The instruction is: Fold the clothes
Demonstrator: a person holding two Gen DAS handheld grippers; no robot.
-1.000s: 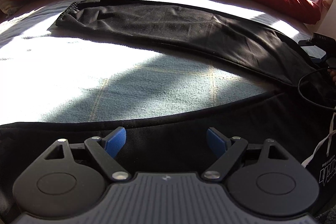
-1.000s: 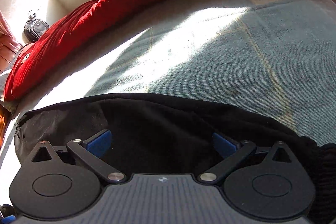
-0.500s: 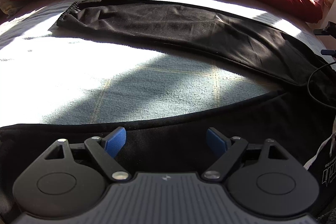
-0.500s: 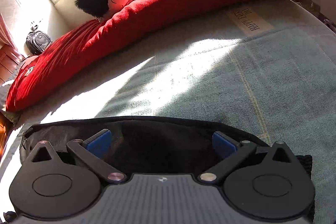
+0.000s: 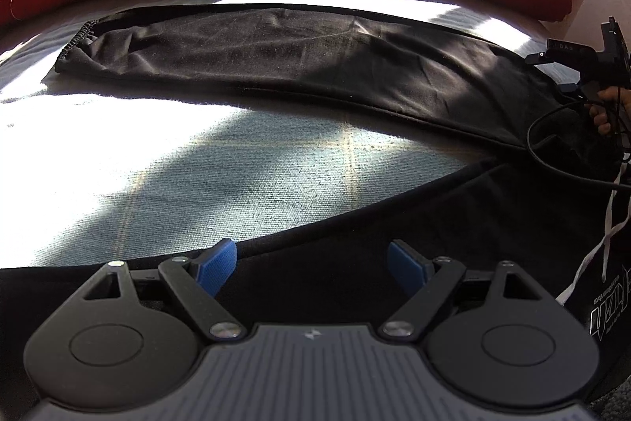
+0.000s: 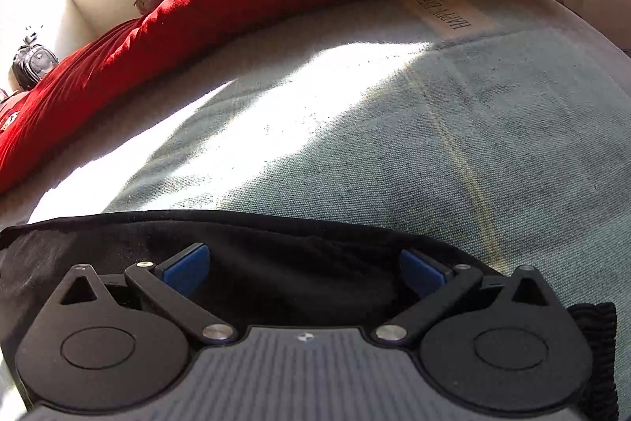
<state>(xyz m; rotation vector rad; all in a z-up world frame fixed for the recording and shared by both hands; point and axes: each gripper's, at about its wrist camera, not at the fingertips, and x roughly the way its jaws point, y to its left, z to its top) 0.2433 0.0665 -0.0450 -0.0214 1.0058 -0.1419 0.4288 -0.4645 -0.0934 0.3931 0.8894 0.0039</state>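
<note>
One pair of black trousers (image 5: pixel 315 66) lies spread on the bed (image 5: pixel 197 176), legs splayed, presumably flattened for folding. Left gripper (image 5: pixel 313 269) hangs above the near leg, jaws wide, gripping nothing. Right gripper (image 6: pixel 303 269) likewise wide and empty over the waistband (drawstring visible). Two grippers, one garment.

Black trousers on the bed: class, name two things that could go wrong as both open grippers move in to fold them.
1. A black cable and white drawstring lie over the black trousers; the left gripper might snag them.
2. The right gripper hovers over loose fabric; it may pinch one layer only.
</note>
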